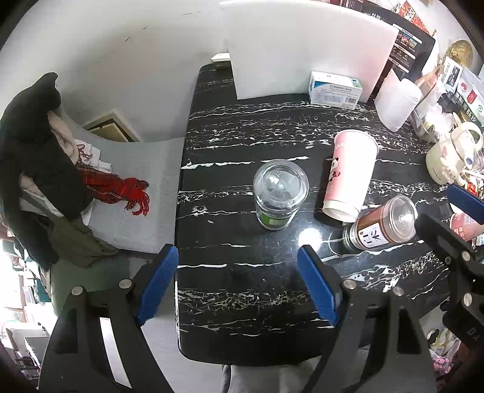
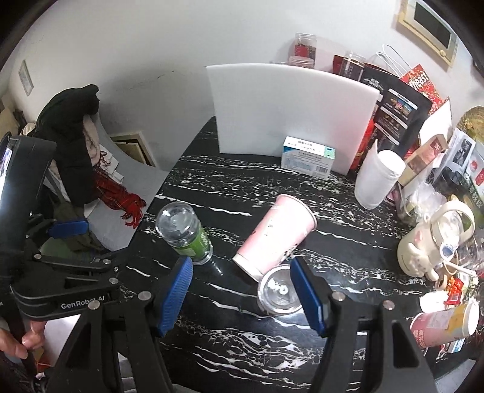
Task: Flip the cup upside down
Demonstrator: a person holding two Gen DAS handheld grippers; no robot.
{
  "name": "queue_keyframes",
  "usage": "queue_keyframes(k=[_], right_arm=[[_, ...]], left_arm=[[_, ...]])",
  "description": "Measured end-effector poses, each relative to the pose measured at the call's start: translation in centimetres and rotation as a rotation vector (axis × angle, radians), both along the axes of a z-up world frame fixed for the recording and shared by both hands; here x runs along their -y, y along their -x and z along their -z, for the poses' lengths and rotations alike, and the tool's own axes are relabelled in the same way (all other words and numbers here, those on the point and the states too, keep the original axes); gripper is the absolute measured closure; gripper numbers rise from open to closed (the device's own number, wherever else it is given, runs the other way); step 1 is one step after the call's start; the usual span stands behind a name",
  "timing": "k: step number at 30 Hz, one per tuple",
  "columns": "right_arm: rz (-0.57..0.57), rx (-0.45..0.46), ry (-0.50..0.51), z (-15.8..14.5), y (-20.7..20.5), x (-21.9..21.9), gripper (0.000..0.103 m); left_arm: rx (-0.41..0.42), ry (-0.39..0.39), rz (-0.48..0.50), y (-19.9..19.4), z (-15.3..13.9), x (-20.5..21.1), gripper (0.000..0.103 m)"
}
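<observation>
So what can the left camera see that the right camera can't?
Only the left wrist view shows the brown jar's label from the side and the right gripper at its edge.

Only the right wrist view shows the framed picture on the wall, the red jars behind the white board, and the left gripper.

Both show the pink cup standing upright on the black marble table, the green jar, and the blue-and-white box.

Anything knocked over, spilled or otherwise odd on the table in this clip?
The pink cup is not standing squarely: it tilts, narrow end near the brown jar. I cannot tell whether they touch. The green jar stands upright. No spill shows. Both tongs are open and hold nothing.
</observation>
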State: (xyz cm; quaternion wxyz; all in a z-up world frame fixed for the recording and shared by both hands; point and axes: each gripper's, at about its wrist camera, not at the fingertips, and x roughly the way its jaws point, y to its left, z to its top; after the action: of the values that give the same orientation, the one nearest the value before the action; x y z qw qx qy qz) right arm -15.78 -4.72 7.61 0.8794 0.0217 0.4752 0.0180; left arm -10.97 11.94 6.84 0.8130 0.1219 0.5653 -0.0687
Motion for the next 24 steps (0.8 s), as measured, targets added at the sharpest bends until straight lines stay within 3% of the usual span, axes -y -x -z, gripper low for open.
queue_keyframes(k=[4,24], right_arm=[[0.009,-0.011,-0.014,0.27,-0.08,0.65,0.026],[0.008,-0.03,-0.035,0.69,-0.03,0.76,0.026]], left_arm=[[-0.001,-0.002,0.0,-0.16,0.09,0.39,0.023],[-0.017,-0.003,-0.01,-0.11,0.35,0.35,0.023]])
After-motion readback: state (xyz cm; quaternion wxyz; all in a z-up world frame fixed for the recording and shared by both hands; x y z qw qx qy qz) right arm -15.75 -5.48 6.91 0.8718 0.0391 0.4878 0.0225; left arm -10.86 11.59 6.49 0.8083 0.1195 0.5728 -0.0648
